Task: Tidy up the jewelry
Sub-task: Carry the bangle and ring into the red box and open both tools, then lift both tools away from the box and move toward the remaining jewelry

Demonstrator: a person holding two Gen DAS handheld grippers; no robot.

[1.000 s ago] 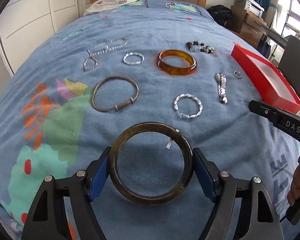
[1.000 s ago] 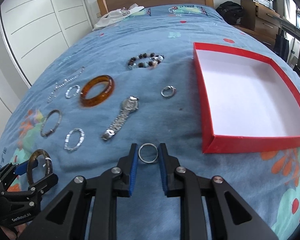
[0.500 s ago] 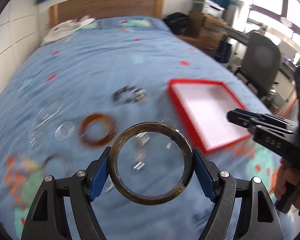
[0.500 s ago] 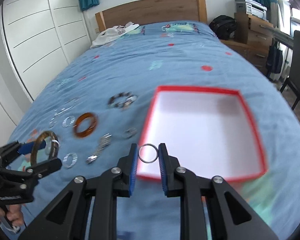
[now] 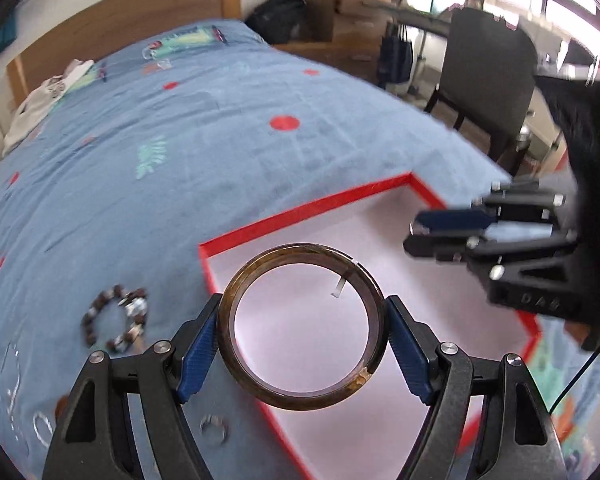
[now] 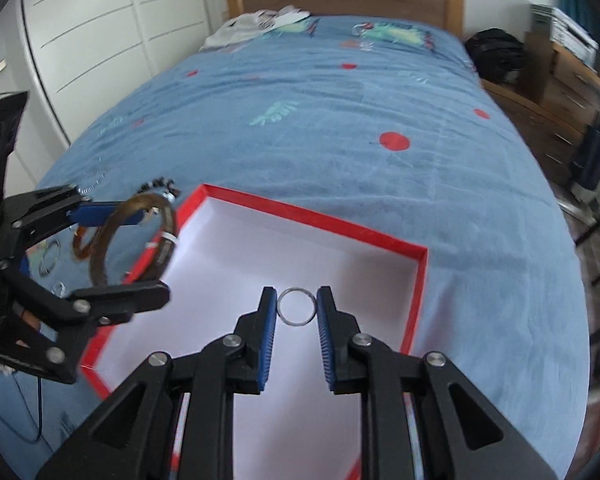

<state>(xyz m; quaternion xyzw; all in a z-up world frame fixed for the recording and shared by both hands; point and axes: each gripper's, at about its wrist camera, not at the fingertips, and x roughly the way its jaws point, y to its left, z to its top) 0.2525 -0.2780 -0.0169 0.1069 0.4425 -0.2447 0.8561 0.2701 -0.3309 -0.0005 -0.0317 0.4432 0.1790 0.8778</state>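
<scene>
A bed (image 6: pixel 340 120) with a blue patterned cover carries everything. Near its foot-end right side lies a shallow red box (image 6: pixel 419 280) with a white floor, its red rim (image 5: pixel 300 212) also showing in the left view. Both tools hang above that box. The left tool (image 5: pixel 304 330) pinches a dark brown bangle (image 5: pixel 300 394) across its width between blue pads (image 5: pixel 198 344); the bangle is over the box's left wall and carries a small white tag. The right tool (image 6: pixel 297 307) pinches a thin silver ring (image 6: pixel 297 323) above the white floor. On the cover left of the box lie a dark beaded bracelet (image 5: pixel 116 318), an amber bangle (image 6: pixel 82 246), and a small silver ring (image 5: pixel 214 434) beside the box's near left wall.
</scene>
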